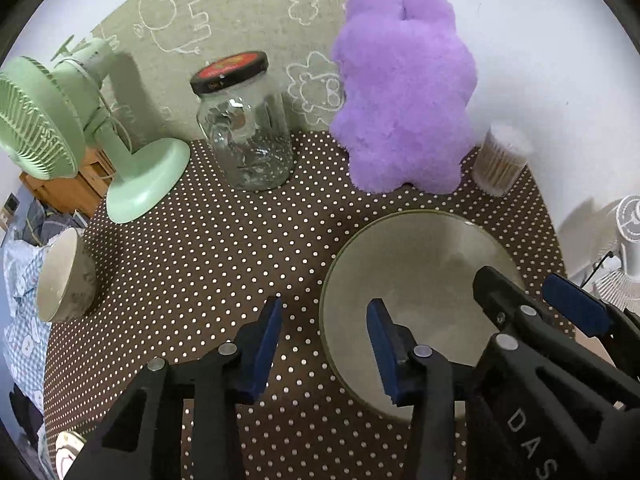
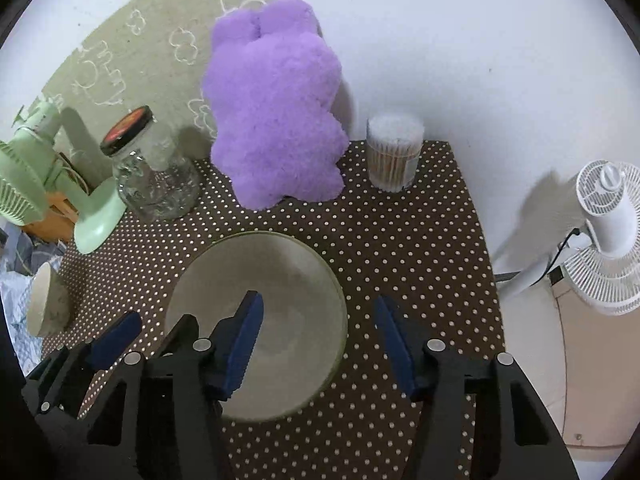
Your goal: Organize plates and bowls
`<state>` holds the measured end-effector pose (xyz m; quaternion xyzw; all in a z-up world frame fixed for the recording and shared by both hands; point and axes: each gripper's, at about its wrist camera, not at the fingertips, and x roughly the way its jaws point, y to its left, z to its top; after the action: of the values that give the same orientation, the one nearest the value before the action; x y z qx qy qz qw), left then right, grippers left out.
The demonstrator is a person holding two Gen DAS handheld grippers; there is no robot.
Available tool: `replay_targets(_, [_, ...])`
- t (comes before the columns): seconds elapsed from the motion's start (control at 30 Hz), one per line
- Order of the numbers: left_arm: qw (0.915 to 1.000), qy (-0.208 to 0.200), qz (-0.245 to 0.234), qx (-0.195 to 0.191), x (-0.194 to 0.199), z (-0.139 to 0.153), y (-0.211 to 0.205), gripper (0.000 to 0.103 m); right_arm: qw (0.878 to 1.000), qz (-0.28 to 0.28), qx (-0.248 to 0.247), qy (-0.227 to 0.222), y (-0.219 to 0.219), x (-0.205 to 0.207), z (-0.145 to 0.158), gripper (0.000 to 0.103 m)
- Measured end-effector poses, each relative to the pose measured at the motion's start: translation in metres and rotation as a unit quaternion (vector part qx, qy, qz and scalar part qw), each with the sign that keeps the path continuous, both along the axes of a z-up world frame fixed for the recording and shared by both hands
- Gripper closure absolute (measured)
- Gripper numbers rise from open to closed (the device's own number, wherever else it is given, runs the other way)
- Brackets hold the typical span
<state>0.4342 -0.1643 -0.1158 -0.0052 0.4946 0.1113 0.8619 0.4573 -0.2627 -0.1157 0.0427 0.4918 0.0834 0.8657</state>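
Left gripper (image 1: 326,346) and right gripper (image 2: 320,340) each part-open astride plate (image 2: 280,276) rim, fingers gripping nothing; bowl (image 1: 66,280) at worktop (image 1: 200,240) left edge.

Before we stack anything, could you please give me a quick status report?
Both hand-held grippers open, left and right straddling opposite plate rims. Bowl tipped at table edge. Nothing obstructing.

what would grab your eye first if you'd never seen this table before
The fluffy purple plush toy standing against the wall at the back of the polka-dot table, between a glass jar and a tub of cotton swabs. Next, the big pale plate up front, with both open grippers straddling its edges.
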Motion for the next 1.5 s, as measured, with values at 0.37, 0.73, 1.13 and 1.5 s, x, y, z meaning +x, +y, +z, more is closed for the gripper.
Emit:
replay_targets(0.37, [0.9998,0.018,-0.001,0.002,0.014,-0.022,0.001,0.077,0.999,-0.004,0.007,0.032,0.005,0.025,-0.03,0.076])
replay_targets(0.73, [0.9994,0.029,-0.017,0.002,0.02,-0.025,-0.001,0.083,0.999,-0.003,0.013,0.051,0.001,0.03,-0.037,0.084])
replay_targets(1.13, [0.9989,0.039,-0.024,-0.006,0.002,-0.02,-0.005,0.083,0.998,-0.01,0.008,0.058,-0.001,0.006,-0.026,0.084])
replay_targets(1.5, [0.9988,0.032,-0.036,-0.007,-0.03,-0.002,-0.004,0.083,0.998,-0.019,0.01,0.054,-0.01,-0.032,-0.006,0.084])
